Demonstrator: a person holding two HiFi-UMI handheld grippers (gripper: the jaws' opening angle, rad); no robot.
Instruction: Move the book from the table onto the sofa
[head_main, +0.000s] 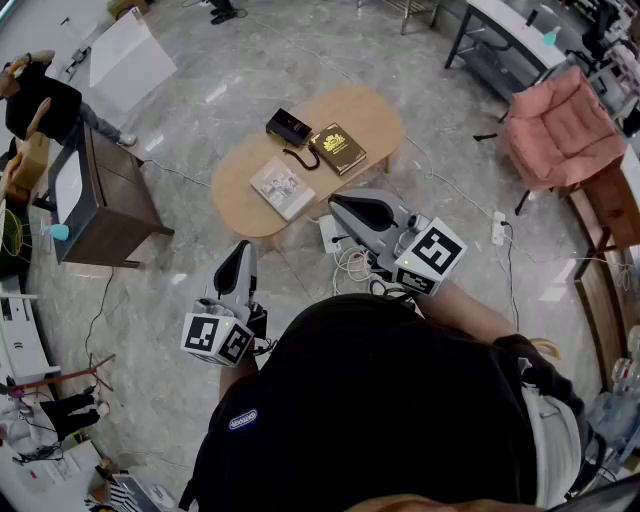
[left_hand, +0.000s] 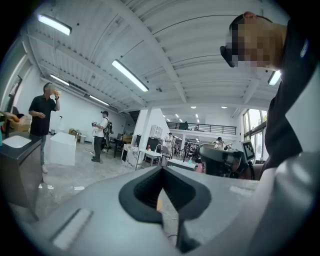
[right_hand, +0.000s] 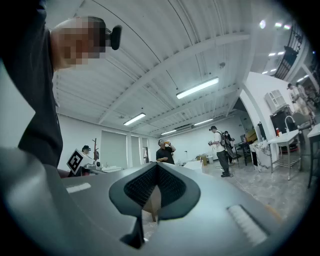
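Note:
A brown book with gold print (head_main: 338, 148) lies on the oval wooden table (head_main: 370, 115), at its middle. A pale book (head_main: 282, 187) lies nearer me on the same table. The pink sofa chair (head_main: 558, 128) stands off to the right. My left gripper (head_main: 240, 262) is held level short of the table, over the floor, jaws shut and empty (left_hand: 161, 169). My right gripper (head_main: 347, 205) hangs by the table's near edge, also shut on nothing (right_hand: 157, 166). Neither gripper touches a book.
A black phone-like device (head_main: 289, 127) with a cord sits on the table beside the brown book. Cables and a power strip (head_main: 350, 265) lie on the floor below my right gripper. A dark cabinet (head_main: 100, 195) stands left, with a person (head_main: 40, 100) beyond it.

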